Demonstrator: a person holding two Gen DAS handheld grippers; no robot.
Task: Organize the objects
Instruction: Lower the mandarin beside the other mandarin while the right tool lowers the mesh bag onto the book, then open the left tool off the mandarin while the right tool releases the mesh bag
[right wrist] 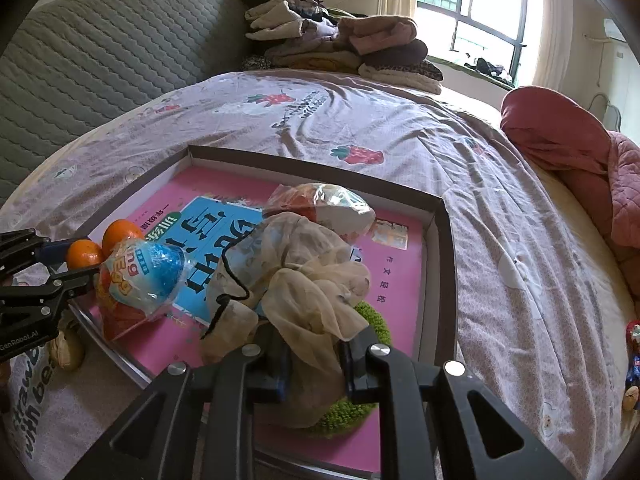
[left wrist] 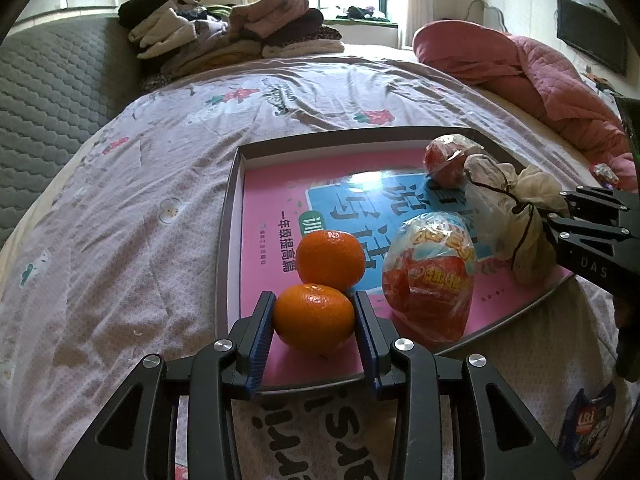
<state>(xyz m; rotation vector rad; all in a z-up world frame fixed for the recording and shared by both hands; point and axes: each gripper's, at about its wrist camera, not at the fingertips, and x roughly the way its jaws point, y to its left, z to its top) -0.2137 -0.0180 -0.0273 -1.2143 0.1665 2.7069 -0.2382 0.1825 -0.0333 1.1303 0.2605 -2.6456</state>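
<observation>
A: What does the left gripper (left wrist: 315, 316) hold?

B: It holds an orange mandarin (left wrist: 315, 317). The two blue pads (left wrist: 262, 332) press on its left and right sides, so the jaws are closed only as far as the fruit allows. The fruit is over the near edge of the shallow tray (left wrist: 234, 184), which lies on the bed cover (left wrist: 132, 200).

A: Is there other fruit?

B: Yes, a second mandarin (left wrist: 331, 260) sits just behind the first one, touching it, on the pink book cover (left wrist: 272, 200) inside the tray.

A: And the right gripper (right wrist: 314, 360)?

B: Its fingers are closed on a beige mesh pouch (right wrist: 308, 280) with a black drawstring. The pouch is bunched between the jaws, above a green fuzzy ring (right wrist: 376, 324) in the near right part of the tray.

A: What else is in the tray?

B: A wrapped toy egg (right wrist: 140, 280), red and blue, lies near the mandarins. Another wrapped packet (right wrist: 328, 204) is behind the pouch, toward the far side.

A: And outside the tray?

B: Folded clothes (left wrist: 240, 32) are piled at the far end of the bed, and a pink quilt (left wrist: 540, 68) lies on the right.
</observation>
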